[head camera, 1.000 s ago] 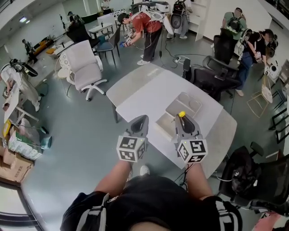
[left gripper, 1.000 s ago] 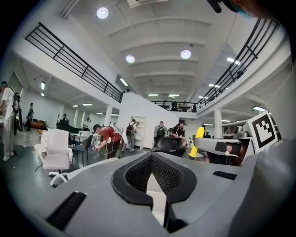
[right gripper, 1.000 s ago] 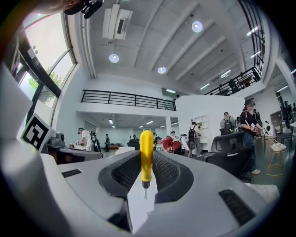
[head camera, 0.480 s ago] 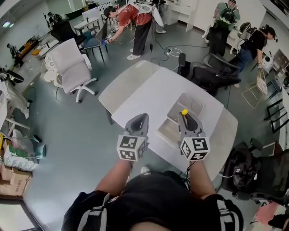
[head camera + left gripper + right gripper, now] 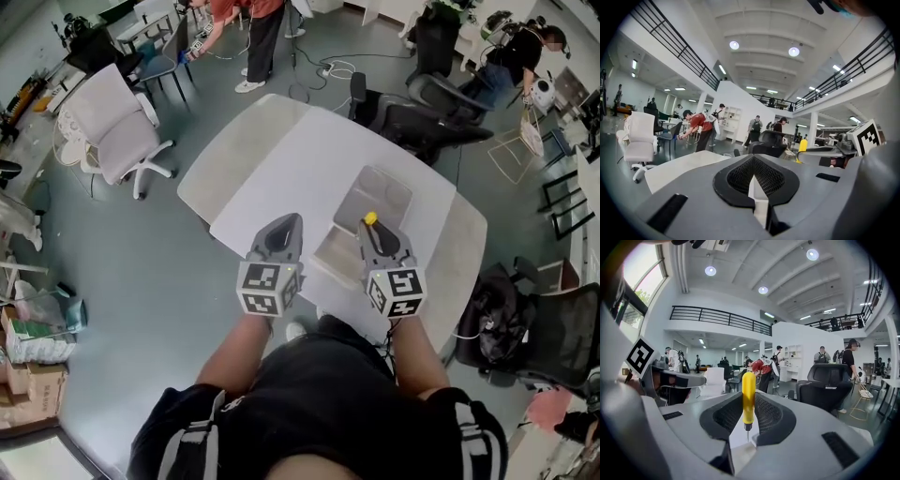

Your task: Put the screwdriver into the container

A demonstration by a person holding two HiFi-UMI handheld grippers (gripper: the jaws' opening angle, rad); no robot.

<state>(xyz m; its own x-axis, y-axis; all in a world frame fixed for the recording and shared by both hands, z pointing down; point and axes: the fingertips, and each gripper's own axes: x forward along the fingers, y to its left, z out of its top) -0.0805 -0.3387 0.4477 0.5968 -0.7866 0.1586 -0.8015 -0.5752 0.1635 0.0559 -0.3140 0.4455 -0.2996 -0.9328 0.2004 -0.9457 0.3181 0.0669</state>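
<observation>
A yellow-handled screwdriver (image 5: 748, 397) stands upright between the jaws of my right gripper (image 5: 745, 430), tip down, and the gripper is shut on it. From the head view, the yellow handle (image 5: 370, 218) sticks out of the right gripper (image 5: 372, 230) above the near end of a clear container (image 5: 384, 190) on the white table (image 5: 281, 169). A second shallow tray (image 5: 334, 253) lies just left of that gripper. My left gripper (image 5: 285, 225) hovers over the table's near edge, shut and holding nothing; its jaws (image 5: 753, 180) meet closed.
A white office chair (image 5: 111, 120) stands left of the table, and black chairs (image 5: 427, 117) stand behind it. A dark bag (image 5: 502, 323) sits at the right. People work at desks further back.
The view has shifted forward, so the table and container sit lower and nearer in frame. Both grippers hold about the same pose, the right still shut on the screwdriver.
</observation>
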